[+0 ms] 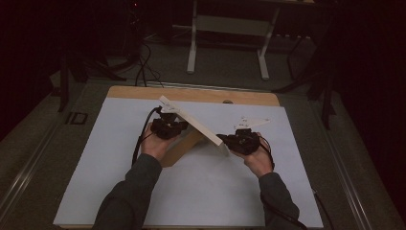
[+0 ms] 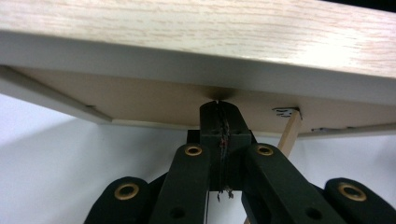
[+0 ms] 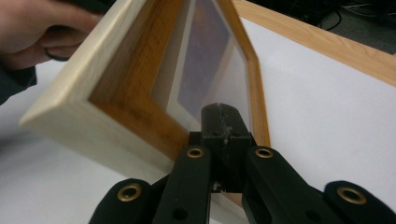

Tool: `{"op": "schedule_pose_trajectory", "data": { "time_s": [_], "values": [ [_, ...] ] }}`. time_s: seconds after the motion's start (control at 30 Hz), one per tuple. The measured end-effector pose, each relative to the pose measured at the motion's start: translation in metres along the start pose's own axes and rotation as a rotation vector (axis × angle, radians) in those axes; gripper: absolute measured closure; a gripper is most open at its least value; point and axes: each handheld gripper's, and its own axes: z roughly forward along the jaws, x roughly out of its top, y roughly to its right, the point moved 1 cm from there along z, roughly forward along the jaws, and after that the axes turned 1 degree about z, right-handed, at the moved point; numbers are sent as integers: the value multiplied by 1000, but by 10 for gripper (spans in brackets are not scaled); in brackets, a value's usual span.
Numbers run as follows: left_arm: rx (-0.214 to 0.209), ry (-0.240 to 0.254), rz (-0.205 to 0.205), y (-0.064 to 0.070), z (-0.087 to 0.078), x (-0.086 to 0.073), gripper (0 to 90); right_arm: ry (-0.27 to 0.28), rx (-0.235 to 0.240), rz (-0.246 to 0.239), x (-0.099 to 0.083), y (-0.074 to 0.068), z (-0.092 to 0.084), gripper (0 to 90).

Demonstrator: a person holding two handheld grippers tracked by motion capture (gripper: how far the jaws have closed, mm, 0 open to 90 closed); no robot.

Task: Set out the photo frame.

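Observation:
A picture frame (image 1: 191, 122) of light wood stands tilted on the white sheet, between the two hands. My left gripper (image 1: 176, 125) is behind it, jaws shut with nothing between them. In the left gripper view its tip (image 2: 218, 105) touches the brown back board (image 2: 140, 100) just under the frame's pale edge (image 2: 210, 28), beside a thin wooden prop (image 2: 290, 133). My right gripper (image 1: 226, 140) is at the frame's lower right end, also shut and empty. In the right gripper view its tip (image 3: 219, 108) rests against the frame's inner rim (image 3: 135, 88), next to the glass (image 3: 210, 70).
The white sheet (image 1: 119, 167) covers a wooden table whose far edge (image 1: 191, 93) shows behind the frame. Farther back on the dark floor stand a white desk frame (image 1: 230, 26) and loose cables (image 1: 143, 62). The person's left hand (image 3: 37, 23) shows in the right gripper view.

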Motion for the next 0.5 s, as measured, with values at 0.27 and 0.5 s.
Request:
{"op": "schedule_pose_trajectory", "data": {
  "time_s": [0.27,0.5],
  "values": [
    [-18,-10,19,-2,3,6,900,-8,24,-21,-6,-9,-3,900],
    [-49,-2,68,9,-5,7,900,-8,37,-38,-9,-15,-4,900]
  ]
}}
